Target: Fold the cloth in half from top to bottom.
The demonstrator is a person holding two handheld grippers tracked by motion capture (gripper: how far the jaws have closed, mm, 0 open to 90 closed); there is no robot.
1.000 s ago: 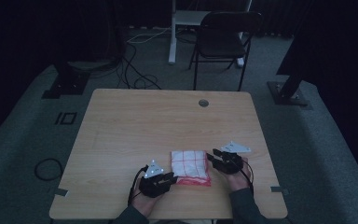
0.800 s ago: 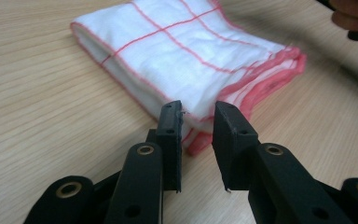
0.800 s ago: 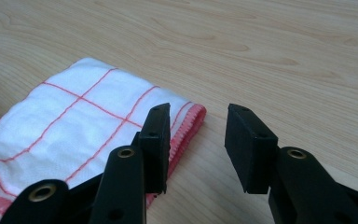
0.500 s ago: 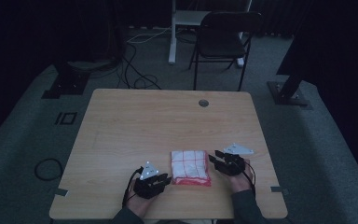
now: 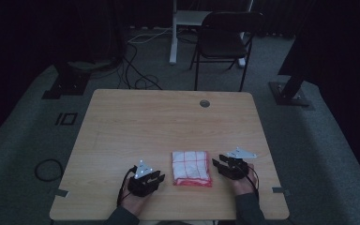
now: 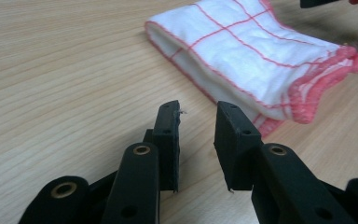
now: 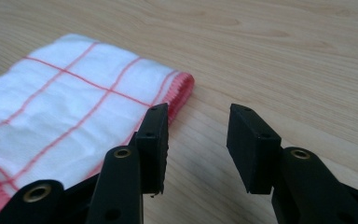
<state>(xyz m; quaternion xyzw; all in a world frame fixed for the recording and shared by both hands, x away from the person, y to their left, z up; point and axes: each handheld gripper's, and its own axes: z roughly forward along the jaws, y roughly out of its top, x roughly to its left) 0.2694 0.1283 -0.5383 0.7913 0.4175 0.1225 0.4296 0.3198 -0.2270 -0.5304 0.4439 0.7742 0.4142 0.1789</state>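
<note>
Readable text: none in any of the three views.
Folded white cloth with red grid lines and red hem [image 5: 191, 168]: woven pattern only, no lettering or tag.
Light wooden tabletop [image 5: 168, 122]: plain grain, no labels or numbers.
Black gripper jaws: bare, only screw holes, no brand marks.

One tabletop [image 5: 168, 126] carries one folded cloth [image 5: 191, 168]. Two grippers rest on it, the left [image 5: 155, 177] and the right [image 5: 219, 165], each with two jaws. Behind stands one chair [image 5: 225, 40], and perhaps two dark stand bases on the floor.
</note>
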